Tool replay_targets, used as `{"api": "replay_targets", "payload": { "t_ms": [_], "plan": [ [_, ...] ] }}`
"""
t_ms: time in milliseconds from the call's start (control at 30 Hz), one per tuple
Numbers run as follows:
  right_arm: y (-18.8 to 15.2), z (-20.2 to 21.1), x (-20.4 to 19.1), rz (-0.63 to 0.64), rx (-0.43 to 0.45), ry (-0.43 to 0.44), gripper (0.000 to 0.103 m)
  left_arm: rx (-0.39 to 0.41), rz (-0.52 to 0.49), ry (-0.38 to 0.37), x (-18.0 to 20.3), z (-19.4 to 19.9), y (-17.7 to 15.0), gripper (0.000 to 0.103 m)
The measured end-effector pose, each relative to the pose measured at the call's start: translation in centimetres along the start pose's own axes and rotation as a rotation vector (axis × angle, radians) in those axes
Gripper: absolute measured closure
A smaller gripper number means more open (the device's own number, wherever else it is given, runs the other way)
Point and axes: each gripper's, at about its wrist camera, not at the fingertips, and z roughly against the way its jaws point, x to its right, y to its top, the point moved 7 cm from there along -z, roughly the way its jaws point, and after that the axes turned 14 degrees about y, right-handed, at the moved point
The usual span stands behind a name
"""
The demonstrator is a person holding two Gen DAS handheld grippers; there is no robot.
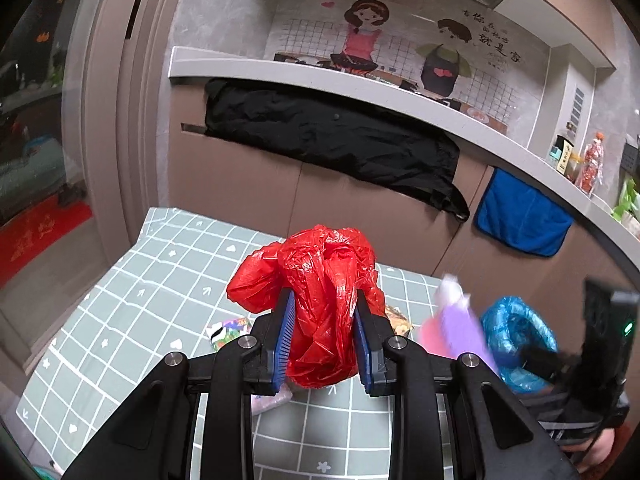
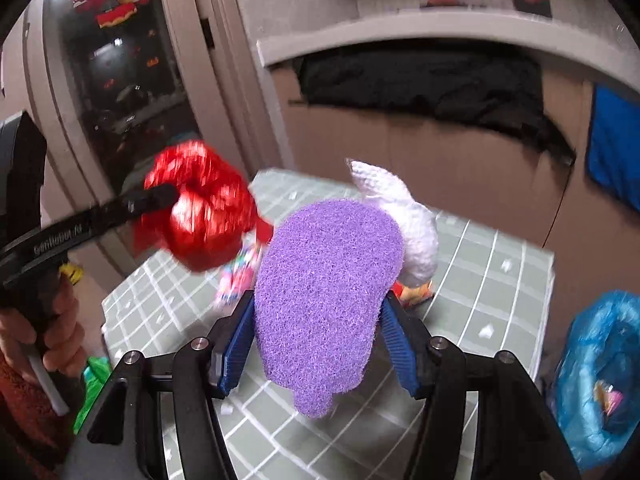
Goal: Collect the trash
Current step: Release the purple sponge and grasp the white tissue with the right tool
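My left gripper (image 1: 325, 340) is shut on a crumpled red plastic bag (image 1: 320, 280), held up above the green checked tablecloth (image 1: 132, 292). The same red bag (image 2: 200, 208) shows blurred at the left of the right wrist view. My right gripper (image 2: 318, 344) is shut on a fuzzy purple and white sock (image 2: 328, 284), also lifted off the table; that sock (image 1: 456, 320) appears blurred at the right of the left wrist view. A blue plastic bag (image 2: 600, 376) with its mouth open stands at the table's right edge, and it is the blue bag (image 1: 516, 332) beside the right gripper.
Colourful wrappers (image 1: 228, 328) and a snack packet (image 2: 416, 292) lie on the tablecloth under the grippers. Behind the table runs a brown cabinet with a black cloth (image 1: 332, 136) and a blue towel (image 1: 520, 220) hung on it. A hand (image 2: 44, 332) holds the left gripper.
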Motion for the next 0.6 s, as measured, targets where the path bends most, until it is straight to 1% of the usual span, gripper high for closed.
{"api": "replay_targets", "payload": {
  "t_ms": [100, 133, 167, 200, 233, 300, 367, 467, 533, 600],
  "plan": [
    [-2.8, -1.6, 0.2, -0.084, -0.105, 0.103, 0.046, -0.013, 0.003, 0.012, -0.4, -0.1, -0.4, 0.075],
    [-4.3, -2.3, 0.3, -0.115, -0.151, 0.131, 0.046, -0.016, 0.003, 0.016, -0.6, -0.2, -0.6, 0.075],
    [-5.1, -2.6, 0.3, -0.127, -0.176, 0.137, 0.046, -0.022, 0.004, 0.018, -0.8, -0.3, -0.8, 0.075],
    [-7.6, -3.2, 0.3, -0.154, -0.247, 0.141, 0.046, -0.029, 0.008, 0.018, -1.0, -0.4, -1.0, 0.075],
    [-7.6, -3.2, 0.3, -0.154, -0.247, 0.141, 0.046, -0.036, 0.011, 0.018, -1.1, -0.5, -1.2, 0.075],
    [-9.5, -3.3, 0.2, -0.165, -0.306, 0.145, 0.046, -0.047, 0.018, 0.016, -1.4, -0.8, -1.6, 0.075],
    [-11.0, -3.1, 0.0, -0.154, -0.363, 0.126, 0.046, -0.06, 0.031, 0.012, -1.6, -1.0, -2.0, 0.075],
    [-12.8, -2.2, 0.2, -0.121, -0.408, 0.076, 0.044, -0.073, 0.043, 0.007, -1.8, -1.2, -2.6, 0.075],
    [-13.1, -1.3, 0.5, -0.105, -0.403, 0.063, 0.044, -0.081, 0.047, 0.006, -2.0, -1.4, -2.9, 0.075],
    [-12.8, -0.3, 0.5, -0.083, -0.384, 0.073, 0.043, -0.089, 0.052, 0.006, -2.3, -1.6, -3.1, 0.075]
  ]
}}
